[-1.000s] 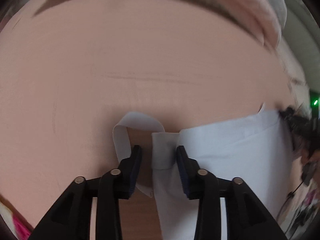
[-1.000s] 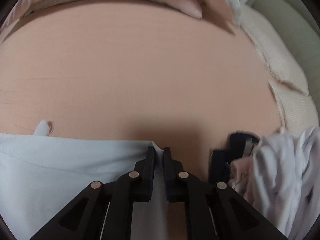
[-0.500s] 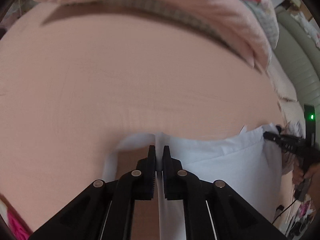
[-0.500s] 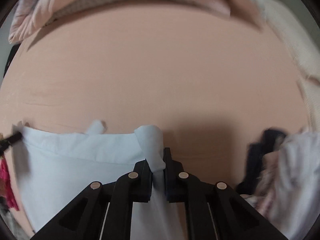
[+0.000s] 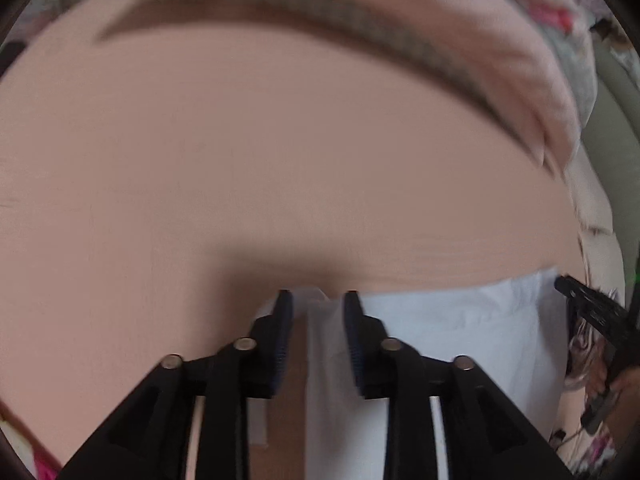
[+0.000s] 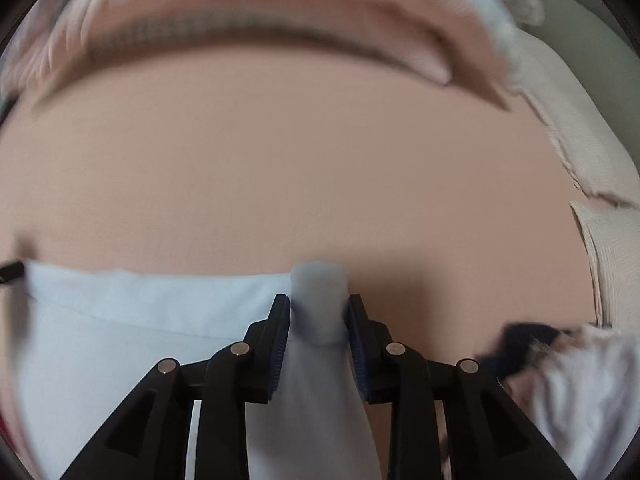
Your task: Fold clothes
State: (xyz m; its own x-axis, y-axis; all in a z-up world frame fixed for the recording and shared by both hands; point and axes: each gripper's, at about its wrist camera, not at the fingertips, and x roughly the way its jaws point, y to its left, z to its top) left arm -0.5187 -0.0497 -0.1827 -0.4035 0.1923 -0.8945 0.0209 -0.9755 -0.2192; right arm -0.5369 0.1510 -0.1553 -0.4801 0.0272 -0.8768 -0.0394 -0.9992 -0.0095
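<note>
Left wrist view: left gripper [image 5: 316,300] jaws parted astride the pale blue garment [image 5: 440,344], spreading lower right over the pink bed [image 5: 280,160]; right wrist view: right gripper [image 6: 318,304] jaws parted around its bunched corner, cloth running lower left.

both views are smeared by motion blur. the pale blue garment [image 6: 132,320] runs off the bottom edge in each (its full shape cannot be told). the crumpled pile [image 6: 576,384] at right is cut by the frame, and the folded bedding [image 5: 360,12] behind shows no detail.
</note>
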